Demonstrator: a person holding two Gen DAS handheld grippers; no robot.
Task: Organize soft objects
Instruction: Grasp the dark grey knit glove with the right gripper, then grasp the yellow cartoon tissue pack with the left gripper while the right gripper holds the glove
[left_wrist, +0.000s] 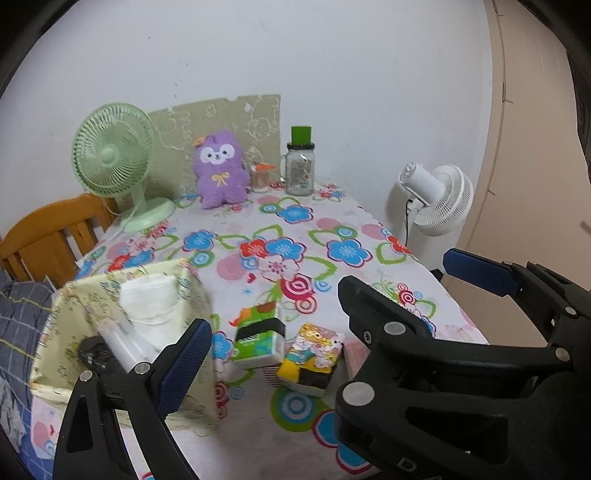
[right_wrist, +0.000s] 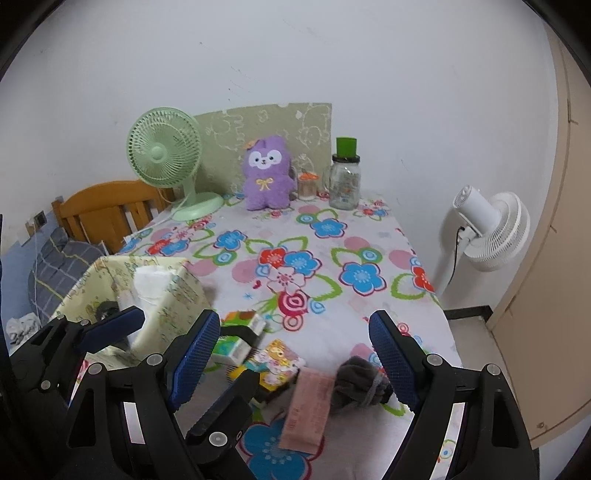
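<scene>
On the flowered tablecloth (right_wrist: 332, 258), a green tissue pack (left_wrist: 258, 343) and a yellow cartoon pack (left_wrist: 314, 356) lie side by side near the front. A pink pack (right_wrist: 306, 410) and a grey cloth bundle (right_wrist: 360, 384) lie right of them. A purple plush (left_wrist: 219, 170) sits upright at the back. A fabric box (left_wrist: 74, 295) at front left holds white cloth (left_wrist: 147, 299). My left gripper (left_wrist: 275, 317) hovers open over the packs, beside the box. My right gripper (right_wrist: 293, 328) is open above the pink pack and bundle. The two grippers overlap.
At the back stand a green desk fan (left_wrist: 110, 158), a small jar (left_wrist: 260, 177) and a glass jar with a green lid (left_wrist: 300, 166). A white floor fan (left_wrist: 439, 199) is past the table's right edge. A wooden headboard (left_wrist: 48, 236) and bedding are on the left.
</scene>
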